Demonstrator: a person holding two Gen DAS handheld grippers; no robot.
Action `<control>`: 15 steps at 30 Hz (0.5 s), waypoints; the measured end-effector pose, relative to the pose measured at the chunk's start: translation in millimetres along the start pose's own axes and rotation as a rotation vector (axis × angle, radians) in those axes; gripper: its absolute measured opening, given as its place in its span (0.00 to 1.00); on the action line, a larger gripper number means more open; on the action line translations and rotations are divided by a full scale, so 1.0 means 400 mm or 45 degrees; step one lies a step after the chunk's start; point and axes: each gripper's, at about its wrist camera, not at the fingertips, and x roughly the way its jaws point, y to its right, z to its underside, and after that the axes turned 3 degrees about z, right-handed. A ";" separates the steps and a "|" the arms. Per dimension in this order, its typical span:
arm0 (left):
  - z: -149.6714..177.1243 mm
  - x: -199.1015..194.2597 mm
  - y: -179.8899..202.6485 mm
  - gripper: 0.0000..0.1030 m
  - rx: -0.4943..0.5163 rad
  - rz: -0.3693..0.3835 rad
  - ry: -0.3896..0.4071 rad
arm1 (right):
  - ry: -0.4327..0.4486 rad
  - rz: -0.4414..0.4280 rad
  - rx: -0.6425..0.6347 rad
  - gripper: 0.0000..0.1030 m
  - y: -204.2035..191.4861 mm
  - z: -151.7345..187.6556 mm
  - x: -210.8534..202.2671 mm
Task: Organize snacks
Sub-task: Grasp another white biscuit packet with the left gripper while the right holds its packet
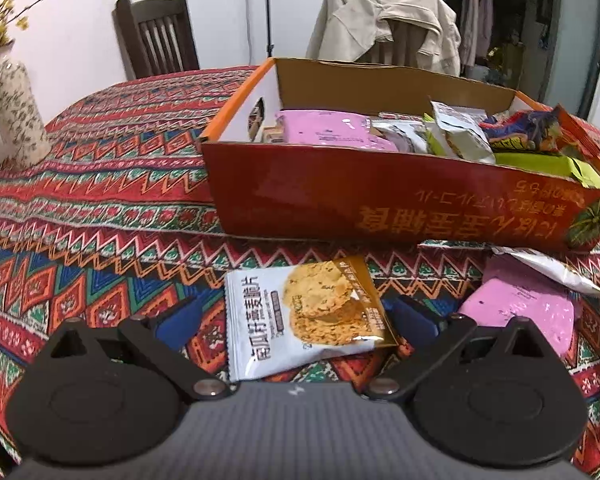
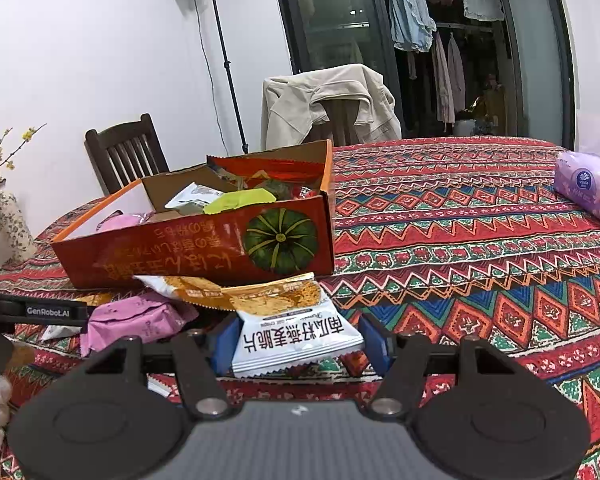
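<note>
- Snack box (image 1: 380,196), red cardboard with a green pumpkin printed on its near wall, stands on the desk (image 1: 100,184) under a patterned red cloth; pink, green, silver and blue-red packets fill it.
- Left gripper (image 1: 296,320) has its fingers (image 1: 176,322) spread wide on either side of a white oat-crisp packet (image 1: 300,320) that lies flat on the cloth; the pads do not touch it.
- Pink packet (image 1: 520,312) lies just right of that gripper, a white crinkled packet (image 1: 548,268) overlapping its far edge, both between the gripper and the box.
- Right gripper (image 2: 296,340) has its fingers (image 2: 224,340) closed on a second oat-crisp packet (image 2: 296,332), which sits close to the box's near wall.
- Vase (image 1: 16,116) with yellow blossom stands at the desk's left edge, well apart from the box.
- Purple tissue pack (image 2: 588,188) lies far right on the desk.
- Two chairs stand behind, one a dark chair (image 1: 156,40), the other draped with a beige jacket (image 1: 384,28).
</note>
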 end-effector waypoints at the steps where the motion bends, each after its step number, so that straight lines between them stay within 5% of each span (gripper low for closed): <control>1: 0.002 -0.001 -0.002 1.00 -0.004 -0.004 0.005 | 0.000 -0.001 0.000 0.62 0.000 0.000 0.000; 11: 0.013 -0.015 -0.008 0.98 -0.011 0.004 0.019 | 0.000 0.000 0.000 0.62 0.000 0.000 0.000; 15: 0.018 -0.027 -0.014 0.86 -0.020 -0.003 0.039 | -0.003 0.001 0.001 0.62 0.000 0.001 0.000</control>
